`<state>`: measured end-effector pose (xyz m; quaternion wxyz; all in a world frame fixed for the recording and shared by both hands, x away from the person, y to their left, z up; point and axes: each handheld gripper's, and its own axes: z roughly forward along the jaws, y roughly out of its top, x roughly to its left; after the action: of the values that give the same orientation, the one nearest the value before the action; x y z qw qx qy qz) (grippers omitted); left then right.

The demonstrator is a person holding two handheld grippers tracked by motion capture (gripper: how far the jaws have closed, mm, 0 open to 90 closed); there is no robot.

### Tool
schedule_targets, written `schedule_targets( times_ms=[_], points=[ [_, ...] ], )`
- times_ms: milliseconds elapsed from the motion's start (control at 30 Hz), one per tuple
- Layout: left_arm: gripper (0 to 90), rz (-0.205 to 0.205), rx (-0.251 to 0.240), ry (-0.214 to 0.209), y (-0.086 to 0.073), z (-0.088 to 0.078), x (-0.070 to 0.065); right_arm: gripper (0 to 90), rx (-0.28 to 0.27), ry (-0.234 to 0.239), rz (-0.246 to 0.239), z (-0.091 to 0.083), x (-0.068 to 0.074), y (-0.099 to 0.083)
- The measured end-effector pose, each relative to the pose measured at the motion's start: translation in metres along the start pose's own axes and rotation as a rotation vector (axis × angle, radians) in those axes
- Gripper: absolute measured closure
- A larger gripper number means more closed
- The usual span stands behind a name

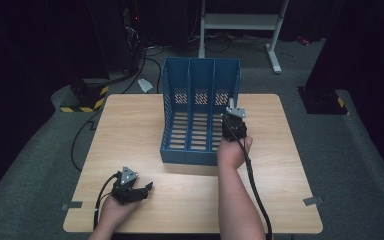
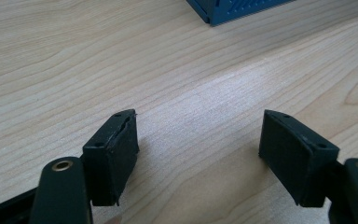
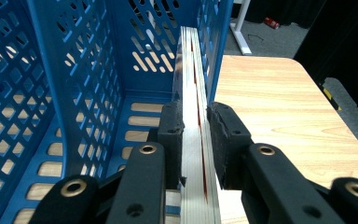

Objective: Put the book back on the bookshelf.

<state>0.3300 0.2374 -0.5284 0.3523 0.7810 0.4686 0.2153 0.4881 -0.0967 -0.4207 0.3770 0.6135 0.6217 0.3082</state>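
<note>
Clamping one thin book (image 3: 193,116) upright in the blue file rack (image 1: 200,90), the right gripper (image 3: 196,135) is seen close; beside that rack, the left gripper (image 2: 198,140) gapes empty; three compartments.

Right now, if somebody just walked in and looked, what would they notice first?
Probably the big blue file rack standing at the middle of the wooden table. Next, the right gripper clamped on a thin, pale flat thing held on edge in the rack's rightmost slot. The left gripper rests open near the table's front edge.
</note>
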Motion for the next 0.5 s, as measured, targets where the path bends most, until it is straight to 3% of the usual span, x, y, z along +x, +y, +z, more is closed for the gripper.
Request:
schedule_targets(
  times_ms=[233, 500],
  points=[
    [28.0, 0.0, 0.0, 0.0, 0.0, 0.0, 0.0, 69.7, -0.008, 0.007, -0.004, -0.0015, -0.0012, 0.0008],
    [28.0, 0.0, 0.0, 0.0, 0.0, 0.0, 0.0, 59.5, -0.008, 0.053, -0.003, -0.0021, -0.0014, 0.002]
  ],
)
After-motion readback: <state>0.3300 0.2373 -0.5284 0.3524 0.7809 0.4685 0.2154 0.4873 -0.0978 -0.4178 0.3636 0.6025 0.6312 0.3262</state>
